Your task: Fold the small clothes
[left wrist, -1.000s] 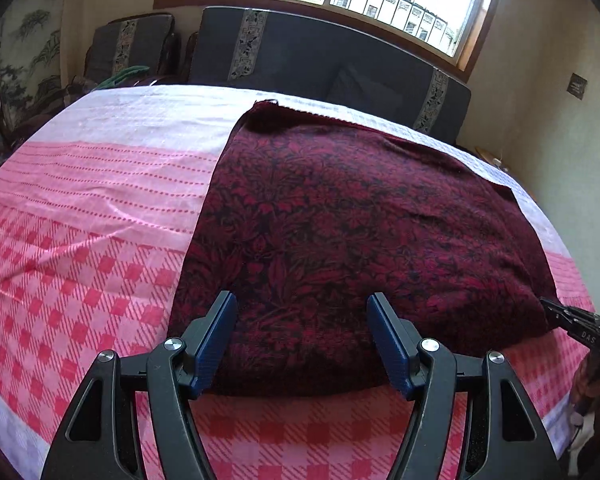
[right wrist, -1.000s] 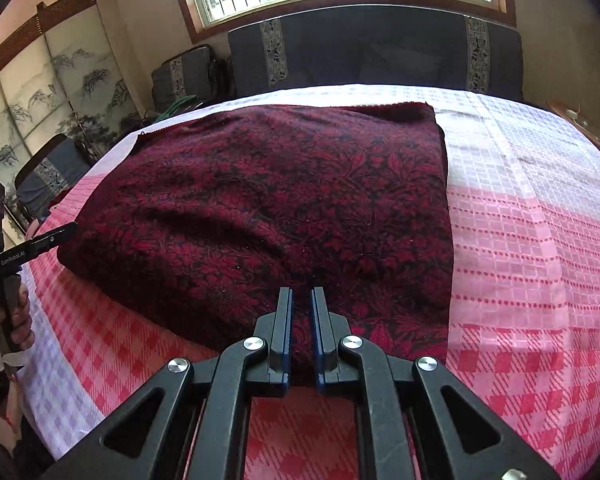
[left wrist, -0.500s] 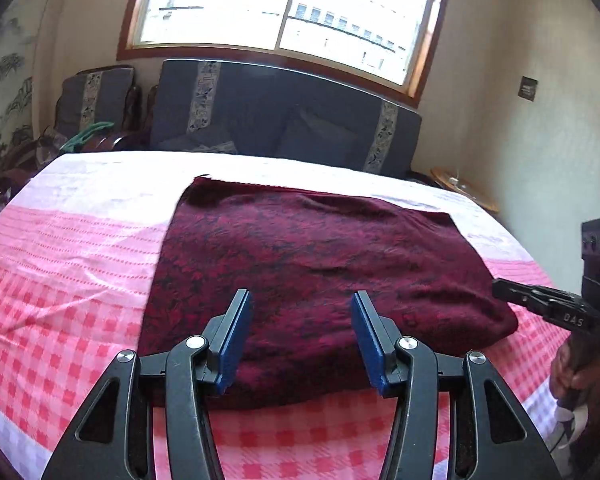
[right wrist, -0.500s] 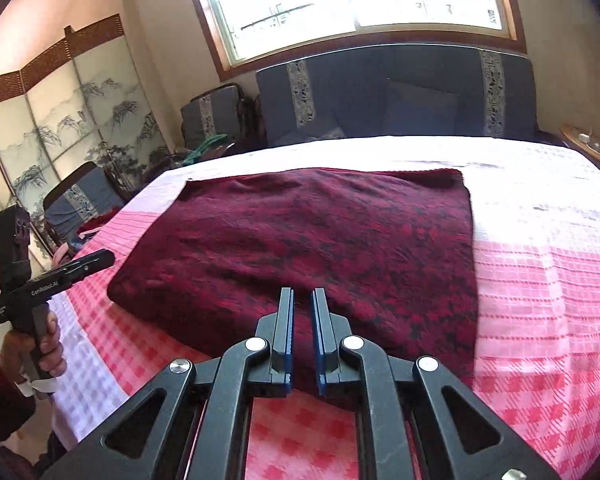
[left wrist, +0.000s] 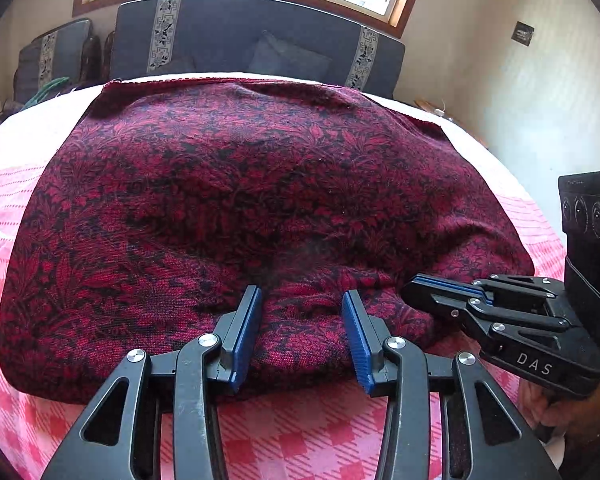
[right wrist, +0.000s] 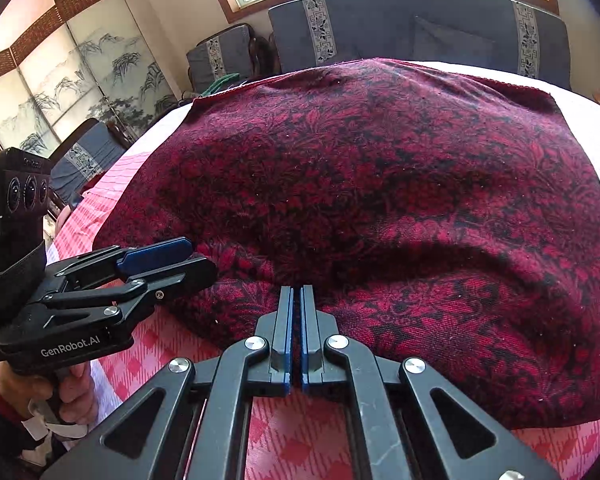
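Dark-red floral knitted garment (left wrist: 260,208) lies flat on the pink checked tablecloth (left wrist: 300,440), its near folded edge along the table's near edge. Left gripper (left wrist: 302,336) straddles this edge, jaws half open, gripping nothing. Right gripper (right wrist: 296,336), jaws nearly closed, apparently pinches the same edge just beside it.

cannot tell whether the right gripper (right wrist: 295,300) pinches any cloth (right wrist: 380,200). hand (left wrist: 556,404) on its handle mostly cut off by the frame edge.
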`<state>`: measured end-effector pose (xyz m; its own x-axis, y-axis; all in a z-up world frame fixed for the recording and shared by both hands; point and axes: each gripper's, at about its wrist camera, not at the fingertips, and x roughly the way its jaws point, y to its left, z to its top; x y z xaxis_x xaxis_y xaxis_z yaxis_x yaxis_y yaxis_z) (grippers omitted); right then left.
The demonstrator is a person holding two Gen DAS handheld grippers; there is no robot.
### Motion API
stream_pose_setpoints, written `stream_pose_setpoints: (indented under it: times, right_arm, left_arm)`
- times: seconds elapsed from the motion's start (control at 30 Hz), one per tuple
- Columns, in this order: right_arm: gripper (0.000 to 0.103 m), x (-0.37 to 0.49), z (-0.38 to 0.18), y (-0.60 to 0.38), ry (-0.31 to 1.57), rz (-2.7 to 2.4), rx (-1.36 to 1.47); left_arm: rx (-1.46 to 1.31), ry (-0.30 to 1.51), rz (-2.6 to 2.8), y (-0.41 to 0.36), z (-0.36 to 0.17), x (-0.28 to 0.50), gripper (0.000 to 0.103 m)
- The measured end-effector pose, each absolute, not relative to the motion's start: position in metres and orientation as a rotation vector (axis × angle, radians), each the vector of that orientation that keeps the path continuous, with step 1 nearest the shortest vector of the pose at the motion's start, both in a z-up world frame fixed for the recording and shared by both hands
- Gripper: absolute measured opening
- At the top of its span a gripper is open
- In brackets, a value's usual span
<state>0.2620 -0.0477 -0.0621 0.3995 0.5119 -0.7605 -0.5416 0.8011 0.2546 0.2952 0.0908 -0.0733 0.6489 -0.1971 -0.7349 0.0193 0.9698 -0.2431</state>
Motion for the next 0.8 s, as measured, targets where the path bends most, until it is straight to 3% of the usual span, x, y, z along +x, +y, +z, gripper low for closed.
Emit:
stream_pose_setpoints:
  times: [0.1, 0.17, 0.33, 0.43, 0.63, 0.8]
  right_arm:
    - [0.000, 0.265, -0.062, -0.054, 0.950, 0.681, -0.007]
    - [0.007, 0.260, -0.050, -0.065, 0.899, 0.711, 0.042]
    - [0.008, 0.256, -0.027, -0.094, 0.831, 0.621, 0.043]
    - [0.008, 0.262, -0.035, -0.108, 0.881, 0.561, 0.032]
    - [0.002, 0.268, -0.054, -0.127, 0.932, 0.559, 0.047]
    - [0.008, 0.270, -0.027, -0.151, 0.842, 0.623, 0.181]
  left_arm:
    - [-0.192, 0.834, -0.108, 0.087, -0.066, 0.291, 0.043]
    - [-0.195, 0.793, -0.109, 0.086, -0.055, 0.282, 0.043]
    - [-0.125, 0.774, -0.135, 0.071, -0.049, 0.282, 0.043]
    - [-0.118, 0.868, -0.146, 0.062, -0.065, 0.291, 0.043]
    - [-0.103, 0.864, -0.151, 0.062, -0.068, 0.289, 0.042]
    - [-0.139, 0.742, -0.126, 0.085, -0.033, 0.269, 0.043]
